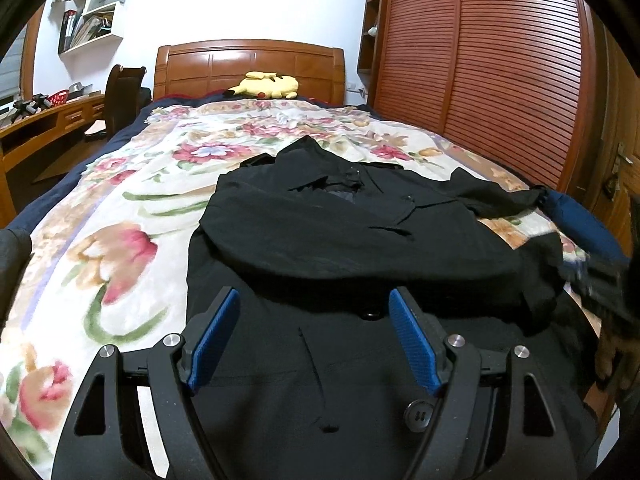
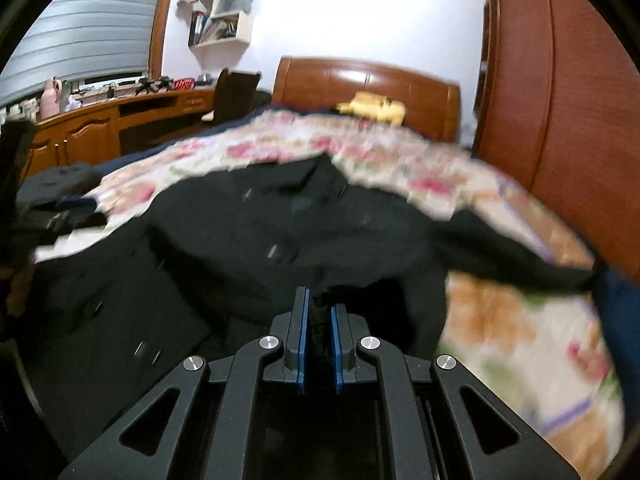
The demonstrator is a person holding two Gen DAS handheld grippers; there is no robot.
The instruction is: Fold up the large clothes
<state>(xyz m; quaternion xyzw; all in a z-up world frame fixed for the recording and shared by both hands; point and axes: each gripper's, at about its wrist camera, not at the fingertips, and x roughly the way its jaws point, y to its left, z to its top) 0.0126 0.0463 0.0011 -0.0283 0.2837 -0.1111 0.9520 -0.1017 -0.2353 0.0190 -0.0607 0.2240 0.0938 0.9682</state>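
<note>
— Black fabric nearest: what has hold of it?
— The right gripper (image 2: 319, 312) is clamped on a fold of the black coat (image 1: 360, 248). The left gripper (image 1: 314, 312) hangs over the coat's front, jaws wide, nothing between them.
— Where does the coat lie?
— Spread on the floral bedspread (image 1: 132, 216) (one sleeve trails right); yellow plush toy (image 1: 266, 85) by the headboard (image 1: 248, 66).

We see a black coat (image 1: 360, 248) on a cream bedspread (image 1: 132, 208) patterned with pink and red flowers, a yellow plush toy (image 1: 266, 85), and blue gripper pads (image 1: 216, 340).
</note>
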